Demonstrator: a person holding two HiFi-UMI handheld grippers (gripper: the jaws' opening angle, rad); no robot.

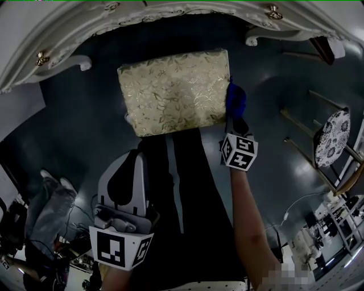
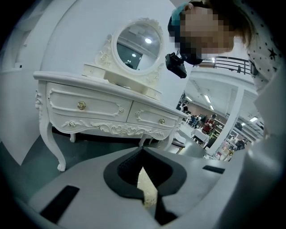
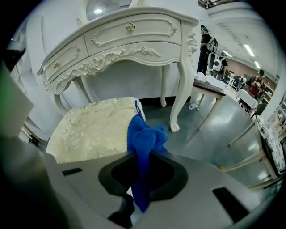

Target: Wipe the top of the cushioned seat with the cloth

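Observation:
The cushioned seat (image 1: 173,91) has a gold floral top and stands in front of a white dressing table. A blue cloth (image 1: 235,101) hangs at the seat's right edge, with my right gripper (image 1: 234,118) shut on it. In the right gripper view the cloth (image 3: 145,138) bunches out of the jaws of that gripper (image 3: 142,179), just beside the seat's (image 3: 94,129) right corner. My left gripper (image 1: 135,162) stays low, near the person's body and short of the seat's front edge. Its jaws (image 2: 147,197) are shut with nothing in them; a sliver of cream shows behind.
The white carved dressing table (image 1: 170,14) curves along the far side, its legs (image 3: 181,98) close to the seat's right. A round mirror (image 2: 137,49) stands on it. A stool with a patterned round top (image 1: 331,136) is at the right. The floor (image 1: 85,131) is dark.

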